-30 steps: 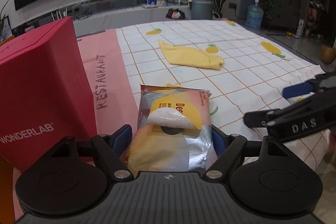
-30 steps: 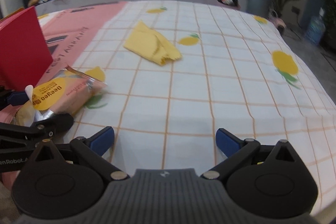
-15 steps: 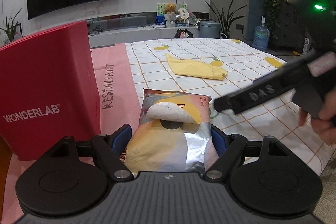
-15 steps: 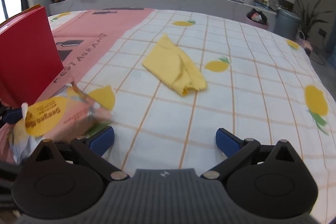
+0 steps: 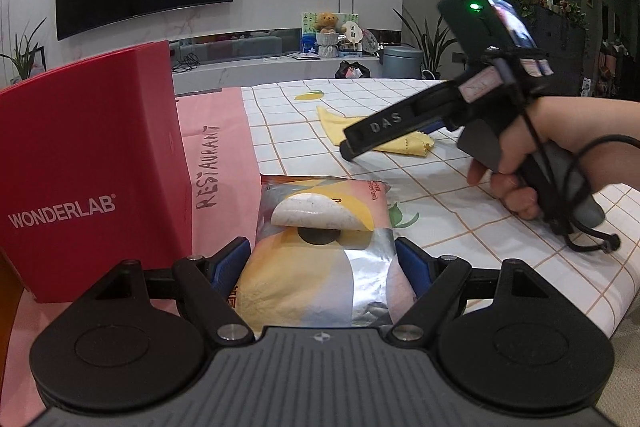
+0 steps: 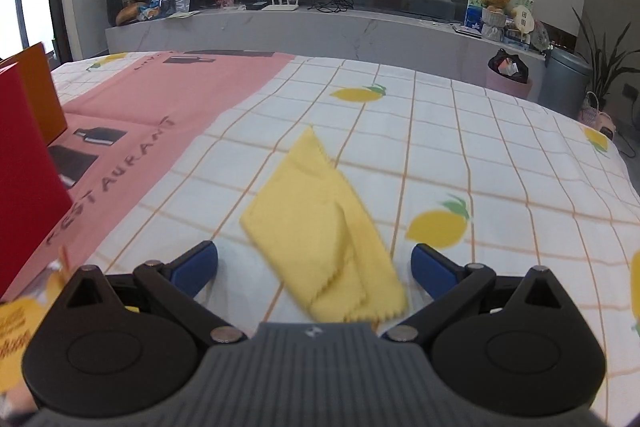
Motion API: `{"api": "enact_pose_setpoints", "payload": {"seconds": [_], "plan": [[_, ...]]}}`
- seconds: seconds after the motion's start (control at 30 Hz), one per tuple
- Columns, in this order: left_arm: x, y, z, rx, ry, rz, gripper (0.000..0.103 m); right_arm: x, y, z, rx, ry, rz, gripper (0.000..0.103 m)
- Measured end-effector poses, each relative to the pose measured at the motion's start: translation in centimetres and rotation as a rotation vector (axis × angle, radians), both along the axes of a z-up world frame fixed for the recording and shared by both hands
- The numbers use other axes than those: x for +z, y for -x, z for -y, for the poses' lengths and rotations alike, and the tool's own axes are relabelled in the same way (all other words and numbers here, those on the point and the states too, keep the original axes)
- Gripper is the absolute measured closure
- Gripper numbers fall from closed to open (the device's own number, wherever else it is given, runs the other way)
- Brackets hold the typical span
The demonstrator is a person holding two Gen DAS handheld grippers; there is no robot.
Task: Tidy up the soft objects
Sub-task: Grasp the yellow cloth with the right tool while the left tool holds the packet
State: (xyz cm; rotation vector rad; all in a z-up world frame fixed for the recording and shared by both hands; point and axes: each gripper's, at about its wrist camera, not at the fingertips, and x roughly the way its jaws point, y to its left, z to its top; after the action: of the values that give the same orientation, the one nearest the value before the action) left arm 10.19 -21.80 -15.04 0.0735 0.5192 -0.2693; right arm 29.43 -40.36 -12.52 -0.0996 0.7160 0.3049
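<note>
A soft wet-wipes pack (image 5: pixel 324 259), silver with yellow and pink print and a white flap, sits between the blue pads of my left gripper (image 5: pixel 323 261), which is shut on it. The pack's corner shows at the left edge of the right wrist view (image 6: pixel 16 323). A folded yellow cloth (image 6: pixel 324 231) lies on the lemon-print tablecloth (image 6: pixel 500 163). My right gripper (image 6: pixel 314 265) is open, hovering just over the cloth's near end with a finger on either side. In the left wrist view the cloth (image 5: pixel 404 143) is partly hidden behind the right gripper's black finger (image 5: pixel 388 131).
A red WONDERLAB box (image 5: pixel 88 163) stands upright close to the left of the pack, with an orange box (image 6: pixel 42 95) behind it. A person's hand (image 5: pixel 528 163) holds the right gripper's handle. The table's near right edge (image 5: pixel 600 311) drops off to the floor.
The right gripper has moved forward and away from the table's near edge to the yellow cloth, still open. The left gripper keeps its hold on the pack and has tilted up slightly.
</note>
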Motion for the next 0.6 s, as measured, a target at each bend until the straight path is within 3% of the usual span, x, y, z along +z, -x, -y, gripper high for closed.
{"api": "enact_pose_setpoints", "payload": {"seconds": [0.4,0.5,0.6], "plan": [[0.0,-0.1,0.1,0.006,-0.002,-0.001,0.009,0.0,-0.3,0.0,0.035,0.002,0.005,0.004],[0.0,-0.1,0.1,0.006,-0.002,-0.001,0.008,0.1,0.1,-0.1,0.059,-0.002,0.018,0.014],[0.0,-0.2,0.1,0.009,-0.003,-0.001,0.008,0.3,0.7,-0.4,0.081,-0.007,0.042,0.033]]}}
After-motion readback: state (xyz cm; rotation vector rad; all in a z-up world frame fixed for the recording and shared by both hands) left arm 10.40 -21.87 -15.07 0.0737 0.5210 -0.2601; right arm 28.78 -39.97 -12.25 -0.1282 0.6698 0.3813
